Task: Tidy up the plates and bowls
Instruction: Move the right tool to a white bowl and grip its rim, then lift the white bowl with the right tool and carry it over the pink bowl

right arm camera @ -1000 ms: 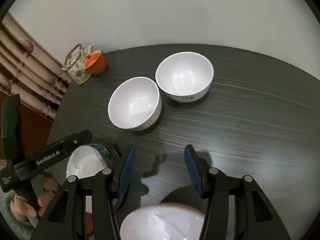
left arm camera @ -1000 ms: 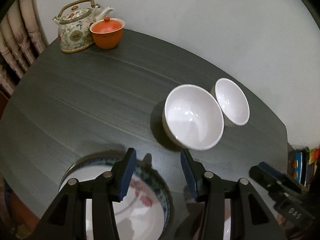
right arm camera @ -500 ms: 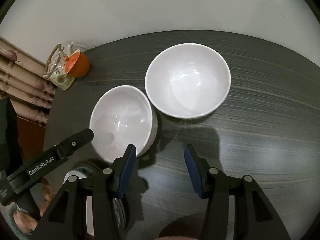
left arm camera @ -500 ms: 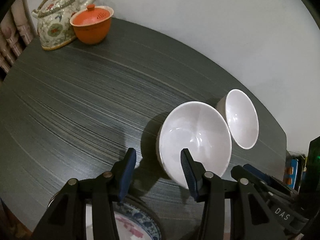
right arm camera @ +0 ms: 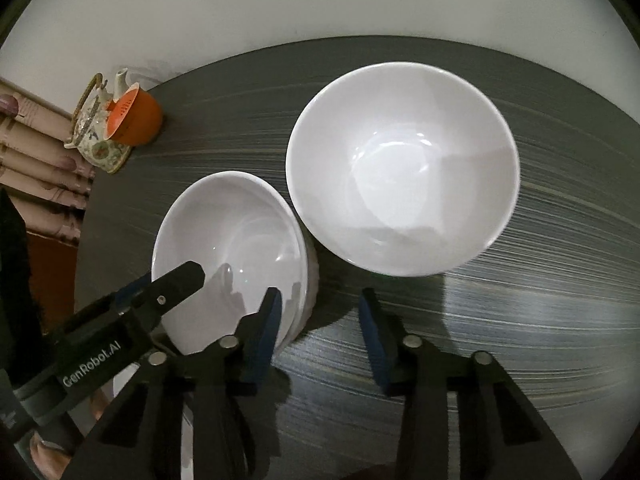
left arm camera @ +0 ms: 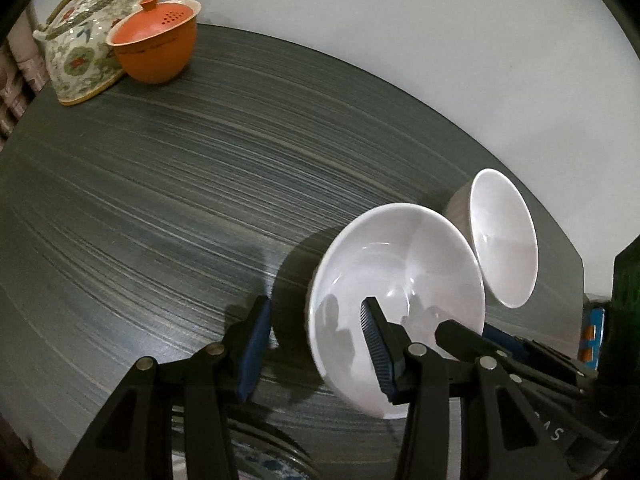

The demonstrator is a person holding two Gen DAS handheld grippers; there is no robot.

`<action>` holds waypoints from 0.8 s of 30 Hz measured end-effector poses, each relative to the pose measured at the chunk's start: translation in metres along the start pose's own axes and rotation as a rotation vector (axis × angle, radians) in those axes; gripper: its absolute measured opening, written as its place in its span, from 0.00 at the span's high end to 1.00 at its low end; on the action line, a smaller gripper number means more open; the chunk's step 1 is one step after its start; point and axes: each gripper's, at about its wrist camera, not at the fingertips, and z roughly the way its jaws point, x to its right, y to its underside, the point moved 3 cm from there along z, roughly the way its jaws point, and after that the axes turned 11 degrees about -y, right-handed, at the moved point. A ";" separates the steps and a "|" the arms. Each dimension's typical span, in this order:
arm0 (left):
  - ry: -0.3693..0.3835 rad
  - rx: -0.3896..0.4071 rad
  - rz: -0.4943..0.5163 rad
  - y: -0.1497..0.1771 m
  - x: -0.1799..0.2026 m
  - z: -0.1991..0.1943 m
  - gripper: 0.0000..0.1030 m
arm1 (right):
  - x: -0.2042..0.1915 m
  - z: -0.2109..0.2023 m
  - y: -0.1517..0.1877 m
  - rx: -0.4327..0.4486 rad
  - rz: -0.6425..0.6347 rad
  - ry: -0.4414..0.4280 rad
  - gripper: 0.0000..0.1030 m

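Your left gripper (left arm camera: 316,332) has its jaws apart, straddling the near rim of the nearer white bowl (left arm camera: 400,292), and your right gripper (right arm camera: 320,320) hangs with jaws apart over bare desk (right arm camera: 520,320) just beside that bowl, its left finger over the bowl's edge. Both bowls sit upright, mouths up, the second white bowl (right arm camera: 404,168) touching or nearly touching the first. Well apart at the desk's far corner stand a floral teapot (left arm camera: 80,48) and an orange lidded cup (left arm camera: 156,44), and a patterned plate (left arm camera: 264,460) lies under your left gripper.
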 end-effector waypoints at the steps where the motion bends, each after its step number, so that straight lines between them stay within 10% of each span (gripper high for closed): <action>1: 0.005 0.002 -0.001 0.000 0.001 0.001 0.58 | 0.001 0.001 0.000 -0.002 0.001 -0.002 0.69; 8: 0.010 -0.017 -0.001 -0.002 0.005 0.009 0.80 | -0.002 0.003 0.000 0.003 -0.006 -0.015 0.79; 24: 0.021 0.011 0.019 0.038 0.016 -0.031 0.82 | -0.001 -0.023 0.022 0.010 0.017 -0.025 0.85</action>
